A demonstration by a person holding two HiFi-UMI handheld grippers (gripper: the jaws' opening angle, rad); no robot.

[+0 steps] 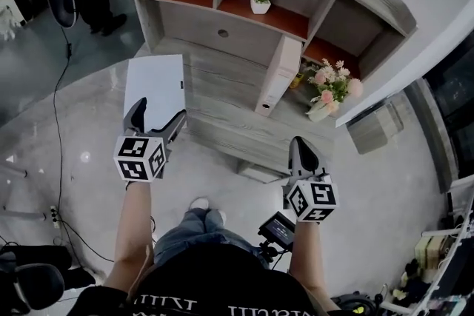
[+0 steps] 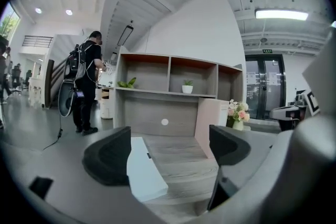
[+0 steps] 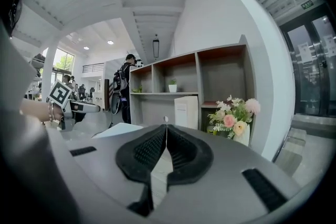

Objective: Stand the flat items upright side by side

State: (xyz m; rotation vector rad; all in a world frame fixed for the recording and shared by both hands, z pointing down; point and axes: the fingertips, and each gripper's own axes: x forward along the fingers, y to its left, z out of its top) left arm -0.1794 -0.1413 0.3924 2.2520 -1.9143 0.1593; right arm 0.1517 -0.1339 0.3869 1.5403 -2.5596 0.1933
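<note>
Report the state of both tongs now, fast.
Left tongs: open, pressing on nothing; the white folder lies flat just ahead of them.
Right tongs: shut, nothing between them.

Nothing legible anywhere I looked. The green sign (image 2: 265, 50) above the glass door (image 2: 269, 86) was too small to read. White print on my black shirt (image 1: 222, 303) was cut off at the frame edge. Cubes on my left gripper (image 1: 159, 112) and right gripper (image 1: 298, 142) carried only square coded markers, no characters.
</note>
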